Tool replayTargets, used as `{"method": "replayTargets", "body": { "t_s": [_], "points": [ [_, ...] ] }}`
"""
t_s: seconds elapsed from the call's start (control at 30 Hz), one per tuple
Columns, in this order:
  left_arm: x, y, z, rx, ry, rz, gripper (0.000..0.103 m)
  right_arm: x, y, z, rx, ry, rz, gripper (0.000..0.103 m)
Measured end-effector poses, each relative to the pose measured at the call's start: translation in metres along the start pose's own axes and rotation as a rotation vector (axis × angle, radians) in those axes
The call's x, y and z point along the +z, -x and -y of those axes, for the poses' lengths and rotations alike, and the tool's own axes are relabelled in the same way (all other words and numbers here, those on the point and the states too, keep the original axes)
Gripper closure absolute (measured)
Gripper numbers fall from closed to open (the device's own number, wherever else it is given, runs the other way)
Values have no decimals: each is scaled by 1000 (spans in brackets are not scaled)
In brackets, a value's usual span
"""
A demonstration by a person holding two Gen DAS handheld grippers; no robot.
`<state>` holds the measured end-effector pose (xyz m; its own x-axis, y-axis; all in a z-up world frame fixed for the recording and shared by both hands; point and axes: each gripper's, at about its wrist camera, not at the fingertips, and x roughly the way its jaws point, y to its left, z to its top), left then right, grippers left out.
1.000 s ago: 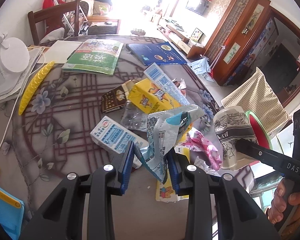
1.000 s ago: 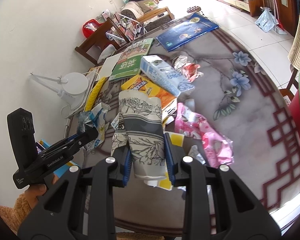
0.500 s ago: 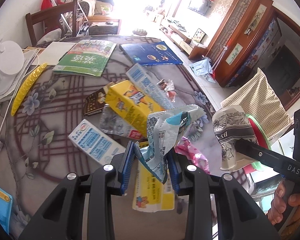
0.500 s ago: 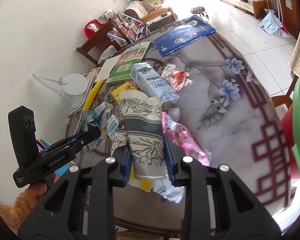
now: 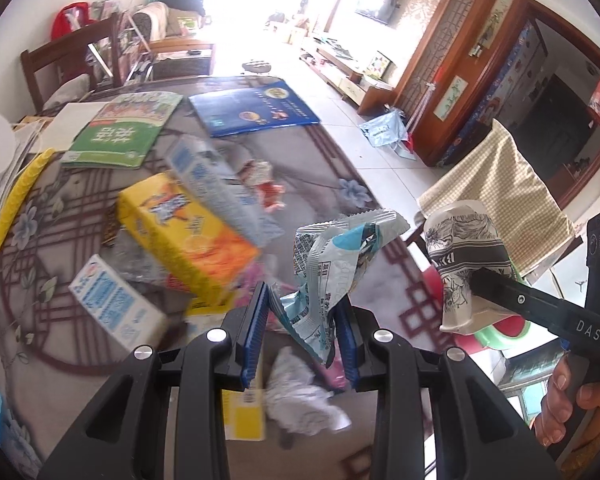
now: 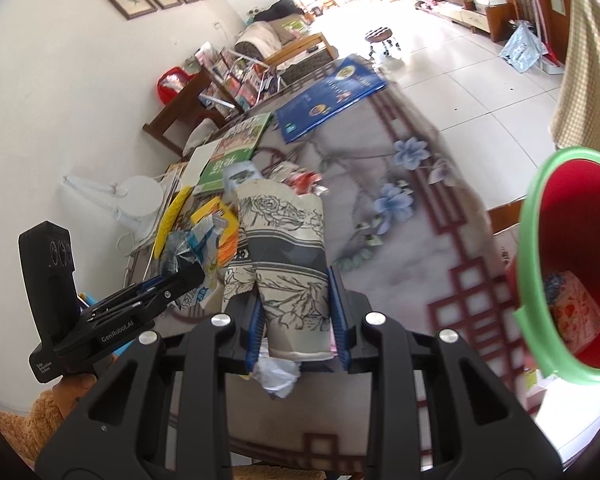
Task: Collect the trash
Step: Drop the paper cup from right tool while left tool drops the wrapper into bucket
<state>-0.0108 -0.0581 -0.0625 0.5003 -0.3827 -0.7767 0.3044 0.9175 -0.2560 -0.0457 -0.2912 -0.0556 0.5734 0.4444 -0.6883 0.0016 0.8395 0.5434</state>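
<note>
My left gripper [image 5: 302, 312] is shut on a crumpled blue and silver snack wrapper [image 5: 332, 264] and holds it above the table's right edge. My right gripper [image 6: 296, 312] is shut on a crushed paper cup with a black flower print [image 6: 284, 256]; it also shows in the left wrist view [image 5: 464, 256]. A red bin with a green rim [image 6: 568, 280] stands beside the table at the right, with some trash inside. More trash lies on the table: a yellow carton [image 5: 184, 236], a blue and white carton [image 5: 116, 308], a crumpled white paper [image 5: 300, 400].
A green book [image 5: 120, 132] and a blue book [image 5: 252, 110] lie at the table's far side. A yellow strip [image 5: 20, 192] lies at the left. A chair draped with checked cloth [image 5: 496, 196] stands to the right. A white lamp [image 6: 136, 196] stands at the left.
Both grippers have swung to the right with their loads, away from the trash pile. The red bin has come into the right wrist view.
</note>
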Motion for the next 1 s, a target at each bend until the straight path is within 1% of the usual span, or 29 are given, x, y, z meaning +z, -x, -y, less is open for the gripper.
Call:
{"method": "replayTargets", "body": {
  "t_s": [0.13, 0.37, 0.53, 0.73, 0.87, 1.0],
  "points": [
    [5, -8, 31, -31, -39, -8, 73, 1, 18, 24, -15, -38, 30, 74],
    [14, -27, 95, -121, -139, -37, 72, -3, 57, 74, -75, -131, 102, 74],
    [13, -50, 146, -195, -219, -94, 72, -15, 89, 114, -141, -223, 158, 74],
    [13, -75, 210, -277, -318, -140, 72, -34, 128, 159, -219, -338, 224, 74],
    [17, -93, 246, -315, -353, -164, 72, -44, 147, 182, -254, -402, 258, 74],
    [18, -106, 274, -328, -372, -177, 71, -48, 158, 199, -270, -435, 275, 74]
  ]
}}
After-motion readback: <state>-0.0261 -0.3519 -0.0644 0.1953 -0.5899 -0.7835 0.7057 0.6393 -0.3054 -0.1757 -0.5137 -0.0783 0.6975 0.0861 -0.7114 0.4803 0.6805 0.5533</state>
